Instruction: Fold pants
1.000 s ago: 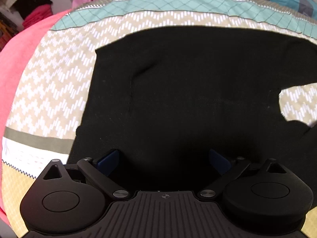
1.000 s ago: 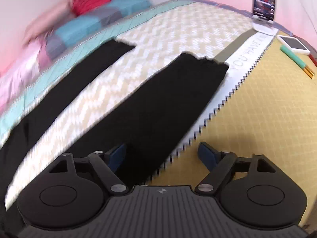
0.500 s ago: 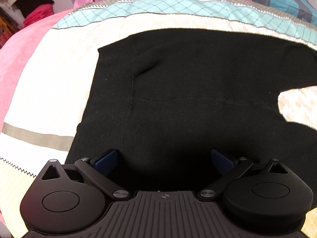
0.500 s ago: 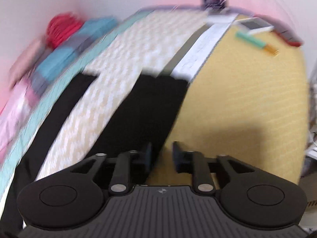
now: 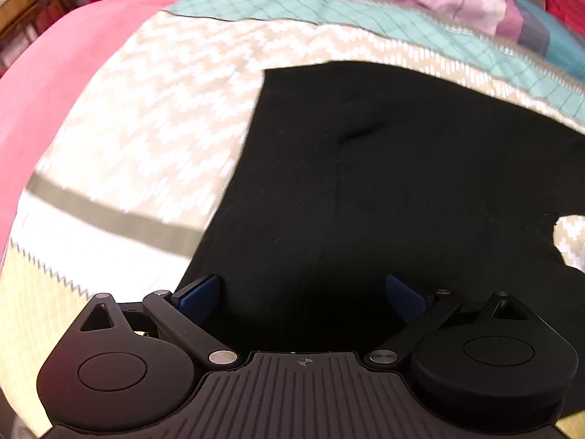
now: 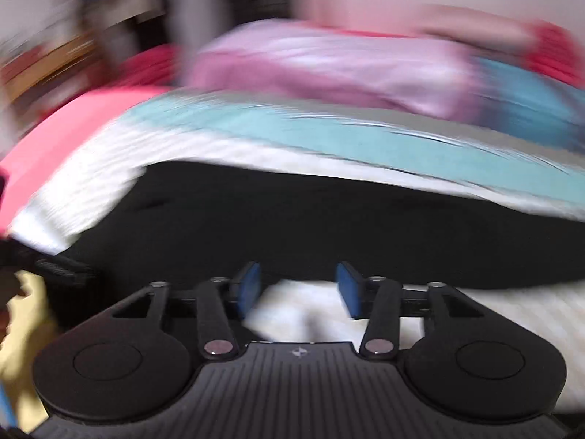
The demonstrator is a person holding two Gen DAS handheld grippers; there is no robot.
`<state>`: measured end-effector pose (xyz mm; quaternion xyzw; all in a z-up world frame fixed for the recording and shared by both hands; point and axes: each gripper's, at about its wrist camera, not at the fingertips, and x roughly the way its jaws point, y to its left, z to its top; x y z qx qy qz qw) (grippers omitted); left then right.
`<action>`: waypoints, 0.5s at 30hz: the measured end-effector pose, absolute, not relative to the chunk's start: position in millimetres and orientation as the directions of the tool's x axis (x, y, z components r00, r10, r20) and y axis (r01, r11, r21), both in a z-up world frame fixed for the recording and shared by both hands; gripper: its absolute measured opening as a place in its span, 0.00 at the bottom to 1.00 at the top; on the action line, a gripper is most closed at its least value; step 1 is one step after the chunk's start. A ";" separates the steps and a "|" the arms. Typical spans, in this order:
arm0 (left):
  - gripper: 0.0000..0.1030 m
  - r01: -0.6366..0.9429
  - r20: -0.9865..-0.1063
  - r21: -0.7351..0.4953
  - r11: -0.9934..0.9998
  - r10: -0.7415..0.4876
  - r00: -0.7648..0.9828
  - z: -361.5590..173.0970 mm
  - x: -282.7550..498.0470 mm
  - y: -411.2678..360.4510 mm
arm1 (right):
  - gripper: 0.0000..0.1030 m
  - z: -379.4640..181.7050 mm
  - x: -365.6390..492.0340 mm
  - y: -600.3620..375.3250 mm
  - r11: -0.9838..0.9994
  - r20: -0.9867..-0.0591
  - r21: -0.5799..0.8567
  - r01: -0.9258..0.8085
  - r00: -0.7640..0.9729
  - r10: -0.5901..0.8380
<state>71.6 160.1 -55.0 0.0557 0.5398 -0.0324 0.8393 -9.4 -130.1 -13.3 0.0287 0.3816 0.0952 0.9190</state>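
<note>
Left wrist: black pants [image 5: 402, 190] lie spread beyond open fingers [image 5: 199, 292].

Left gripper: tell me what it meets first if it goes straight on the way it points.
The left gripper would most likely meet the black pants, which fill the space between and ahead of its open fingers. Depth is unclear.

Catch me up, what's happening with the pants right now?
A person with two handheld tongs is folding black pants spread on a patterned bedspread. The left tongs are open over the waist end, gripping nothing. The right tongs have just been closing and are partly open, with nothing visible between them, at the pants' near edge. That view is blurred. No fold yet.
</note>
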 end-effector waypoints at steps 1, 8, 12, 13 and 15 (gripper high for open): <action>1.00 0.108 -0.909 0.059 0.992 0.009 0.416 -53.1 67.7 163.9 | 0.36 -14.5 3.4 -115.4 0.968 -0.695 0.124 -0.217 0.677 0.241; 1.00 0.120 -0.887 0.070 0.990 0.007 0.463 -55.6 38.7 193.5 | 0.30 -57.0 84.5 -19.6 0.849 -0.755 0.192 -0.492 0.478 0.448; 1.00 0.117 -0.871 0.080 0.990 0.012 0.491 -54.0 29.4 191.3 | 0.40 -81.4 115.3 33.0 0.828 -0.717 0.158 -0.538 0.514 0.471; 1.00 0.117 -0.868 0.083 0.990 0.015 0.496 -54.2 28.2 191.1 | 0.41 -78.9 118.2 43.7 0.830 -0.727 0.133 -0.542 0.516 0.454; 1.00 0.115 -0.866 0.081 0.990 0.013 0.499 -54.5 28.0 191.6 | 0.42 -66.6 119.1 54.0 0.823 -0.772 0.097 -0.559 0.480 0.417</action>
